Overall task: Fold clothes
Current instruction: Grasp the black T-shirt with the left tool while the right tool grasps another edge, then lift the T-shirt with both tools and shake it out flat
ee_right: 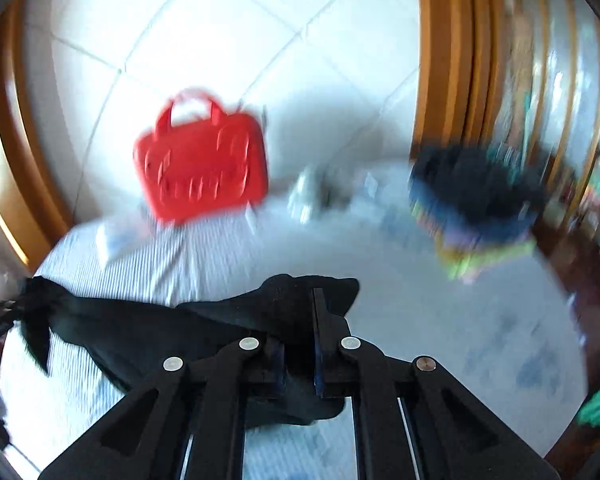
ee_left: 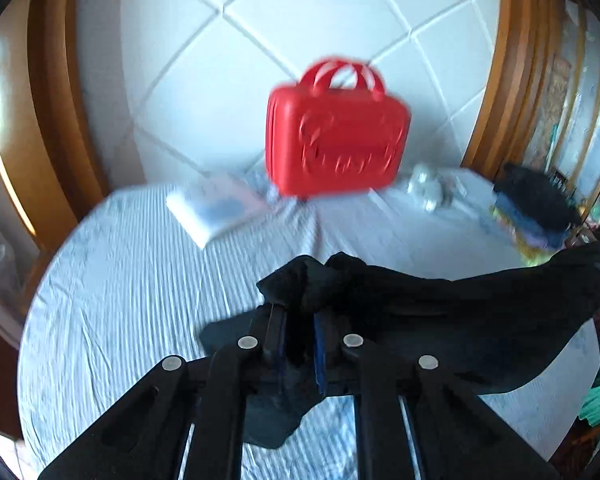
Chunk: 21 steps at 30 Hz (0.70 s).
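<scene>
left gripper (ee_left: 300,320): matte black angular linkage arms filling the lower frame | four round silver pivot pins in a shallow arc | blue pad edge on the inner right finger | right gripper (ee_right: 297,316): same black build, four silver pins, bluish pad edges

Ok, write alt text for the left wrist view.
The left tongs are shut on a black garment, which stretches off to the right above a bed with a pale striped sheet. A red case stands against the padded white headboard, with a pile of clothes at right.
</scene>
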Motion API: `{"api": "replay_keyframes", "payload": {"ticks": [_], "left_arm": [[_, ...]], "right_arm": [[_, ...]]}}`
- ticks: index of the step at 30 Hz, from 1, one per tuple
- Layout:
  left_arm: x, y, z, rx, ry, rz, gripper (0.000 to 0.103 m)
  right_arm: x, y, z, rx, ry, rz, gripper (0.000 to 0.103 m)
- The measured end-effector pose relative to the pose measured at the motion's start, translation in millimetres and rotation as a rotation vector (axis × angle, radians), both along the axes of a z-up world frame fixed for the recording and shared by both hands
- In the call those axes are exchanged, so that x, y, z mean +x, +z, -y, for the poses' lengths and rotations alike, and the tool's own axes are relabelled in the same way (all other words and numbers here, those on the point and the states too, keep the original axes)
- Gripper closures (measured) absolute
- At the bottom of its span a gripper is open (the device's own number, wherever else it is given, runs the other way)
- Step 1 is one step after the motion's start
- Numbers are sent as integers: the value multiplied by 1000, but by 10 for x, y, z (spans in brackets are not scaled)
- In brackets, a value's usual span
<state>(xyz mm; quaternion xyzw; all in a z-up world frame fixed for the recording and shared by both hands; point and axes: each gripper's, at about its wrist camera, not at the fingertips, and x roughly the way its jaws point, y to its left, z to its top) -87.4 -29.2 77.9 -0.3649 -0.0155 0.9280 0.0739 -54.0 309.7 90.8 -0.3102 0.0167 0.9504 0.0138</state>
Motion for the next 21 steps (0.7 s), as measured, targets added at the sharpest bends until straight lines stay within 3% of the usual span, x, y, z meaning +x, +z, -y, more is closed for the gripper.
{"api": "replay_keyframes", "payload": {"ticks": [1,4,7,11,13,15,17,21], "left_arm": [[26,124,-19,12,-10,-19,94],[84,277,-165,-9,-31,-50,94],[130,91,-253,-12,-41,3,94],[271,-439,-53,-17,5,136,94],[351,-758,116,-17,50,221,94],[470,-1039,256,-23,81,300,94],[589,-1271,327,-53,110,355,94],[755,-1564,409,-50,156,422,94]], "right_arm": [[45,181,-21,11,8,-58,94],[107,451,-31,30,27,-116,94],[198,343,-5,69,64,-28,92],[344,-322,-103,-7,141,253,62],[448,-706,-168,-39,143,380,62],[512,-1016,-252,-134,145,494,60],[518,-1136,-296,-144,126,519,60],[396,-926,-453,-185,107,466,60]]}}
